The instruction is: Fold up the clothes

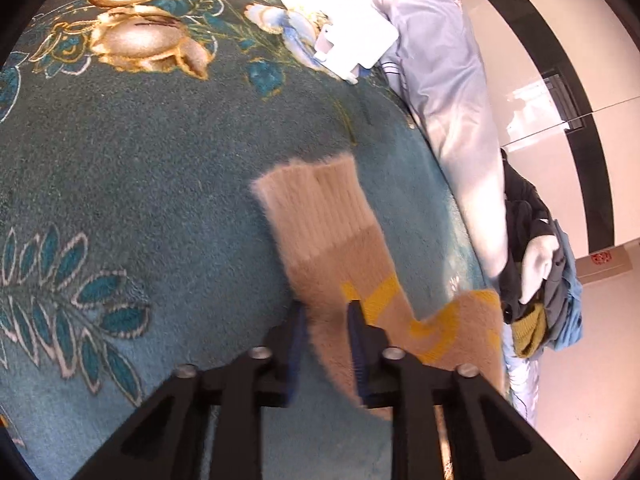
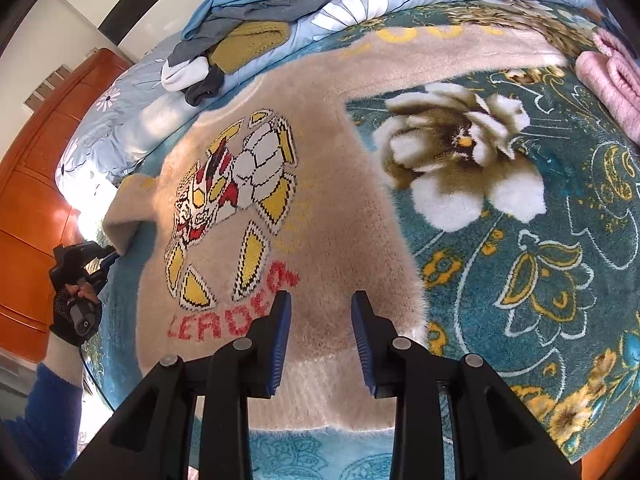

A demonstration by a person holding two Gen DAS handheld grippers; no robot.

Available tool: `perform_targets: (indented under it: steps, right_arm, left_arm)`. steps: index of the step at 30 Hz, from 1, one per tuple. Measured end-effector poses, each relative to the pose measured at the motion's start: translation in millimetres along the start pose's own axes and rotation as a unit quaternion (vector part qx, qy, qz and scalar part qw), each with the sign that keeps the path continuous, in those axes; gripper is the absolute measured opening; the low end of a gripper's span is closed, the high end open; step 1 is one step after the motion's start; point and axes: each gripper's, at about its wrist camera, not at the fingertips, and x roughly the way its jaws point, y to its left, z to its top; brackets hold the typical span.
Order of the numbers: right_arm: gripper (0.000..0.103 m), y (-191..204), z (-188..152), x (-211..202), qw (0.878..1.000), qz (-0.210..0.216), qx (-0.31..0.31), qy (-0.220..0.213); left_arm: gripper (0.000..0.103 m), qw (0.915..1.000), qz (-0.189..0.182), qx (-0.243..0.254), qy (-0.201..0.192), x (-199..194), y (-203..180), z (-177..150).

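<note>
A fuzzy beige sweater (image 2: 320, 184) with a yellow, red and white robot picture and red lettering lies flat on a teal floral blanket (image 2: 520, 264). My left gripper (image 1: 326, 312) is shut on the sweater's sleeve (image 1: 340, 248), its ribbed cuff pointing away, lifted a little above the blanket. That gripper also shows at the left edge of the right wrist view (image 2: 80, 264), at the sleeve end. My right gripper (image 2: 320, 304) is open just above the sweater's lower body near the ribbed hem, holding nothing.
A pile of blue, grey and mustard clothes (image 2: 256, 12) lies on a pale floral quilt (image 2: 120, 120) at the bed's far edge. Folded pink knitwear (image 2: 612, 76) is at the right. A white object (image 1: 356, 40) lies on the blanket. A wooden cabinet (image 2: 36, 184) stands left.
</note>
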Motion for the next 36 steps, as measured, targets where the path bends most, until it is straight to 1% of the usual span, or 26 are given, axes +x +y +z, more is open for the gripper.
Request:
perform_targets:
  steps: [2,4,6,7,8,9,11,13,15,17,18,21,24,25,26,28,30,32,34,35,36]
  right_arm:
    - [0.032,-3.1,1.4,0.1,1.0,0.002,0.004,0.0]
    - [0.032,-6.2,2.6,0.0,1.0,0.003,0.007,0.0]
    - [0.032,-9.1,4.2,0.1,1.0,0.004,0.009,0.0]
    - [0.032,-10.4,5.2,0.3,1.0,0.005,0.009,0.0]
    - [0.032,-11.6,6.2,0.5,1.0,0.006,0.009,0.0]
    - [0.032,-12.9,7.4,0.7,1.0,0.007,0.01,-0.001]
    - [0.032,-16.4,10.0,1.8,1.0,0.011,0.016,-0.002]
    - [0.033,-19.8,12.7,2.9,1.0,0.015,0.022,-0.004]
    - [0.032,-22.9,14.8,3.3,1.0,0.018,0.025,-0.006]
    - [0.032,-27.7,16.4,3.2,0.999,0.021,0.029,-0.008]
    - [0.032,-30.4,17.0,3.0,0.999,0.022,0.032,-0.009]
    - [0.033,-41.3,19.1,1.2,0.999,0.02,0.043,-0.015]
    - [0.033,-54.4,21.3,0.2,0.998,0.02,0.057,-0.019]
    - [0.033,-58.9,22.3,-0.8,0.998,0.02,0.061,-0.021]
    - [0.033,-63.3,23.2,-1.9,0.997,0.019,0.064,-0.023]
    - [0.033,-72.8,26.7,-3.8,0.997,0.02,0.073,-0.028]
    - [0.033,-82.3,34.3,-5.1,0.996,0.022,0.082,-0.033]
    - [0.033,-91.1,48.2,-5.8,0.995,0.023,0.088,-0.041]
    - [0.041,-100.5,68.3,-6.2,0.993,0.022,0.098,-0.056]
    - [0.049,-105.4,79.6,-6.5,0.992,0.022,0.104,-0.066]
    - [0.05,-110.4,90.9,-6.7,0.991,0.022,0.111,-0.076]
  left_arm:
    - [0.008,0.9997,-0.013,0.006,-0.018,-6.1,-4.3,1.1]
    - [0.007,0.9985,-0.025,0.028,-0.041,-20.8,-22.7,3.0]
    - [0.007,0.9945,-0.046,0.064,-0.069,-41.0,-51.1,3.9]
    - [0.007,0.9915,-0.057,0.082,-0.083,-51.2,-65.3,4.4]
    - [0.007,0.9872,-0.075,0.105,-0.094,-60.6,-85.1,2.4]
    - [0.007,0.9816,-0.095,0.129,-0.104,-69.8,-106.1,-0.4]
    - [0.007,0.9663,-0.139,0.183,-0.118,-85.9,-150.1,-13.2]
    - [0.007,0.9534,-0.174,0.223,-0.105,-83.5,-191.2,-30.7]
    - [0.007,0.9384,-0.207,0.262,-0.089,-79.0,-232.0,-48.5]
    - [0.007,0.9263,-0.22,0.299,-0.066,-63.4,-263.3,-76.9]
    - [0.007,0.9223,-0.22,0.314,-0.051,-52.0,-276.0,-92.4]
    - [0.007,0.9178,-0.219,0.331,0.017,-4.3,-301.4,-139.1]
    - [0.007,0.913,-0.183,0.359,0.065,49.6,-316.8,-185.8]
    - [0.007,0.9125,-0.17,0.363,0.084,69.5,-318.9,-197.5]
    - [0.007,0.9124,-0.157,0.364,0.102,83.1,-315.4,-213.2]
    - [0.007,0.9116,-0.132,0.368,0.126,106.1,-308.9,-234.9]
    - [0.007,0.9107,-0.118,0.369,0.144,111.6,-296.4,-256.0]
    - [0.007,0.9094,-0.105,0.373,0.152,119.9,-288.3,-264.8]
    - [0.007,0.9067,-0.097,0.377,0.161,124.3,-280.8,-271.0]
    - [0.007,0.9049,-0.095,0.379,0.169,126.9,-278.4,-272.5]
    - [0.008,0.9027,-0.095,0.38,0.178,128.6,-276.0,-273.5]
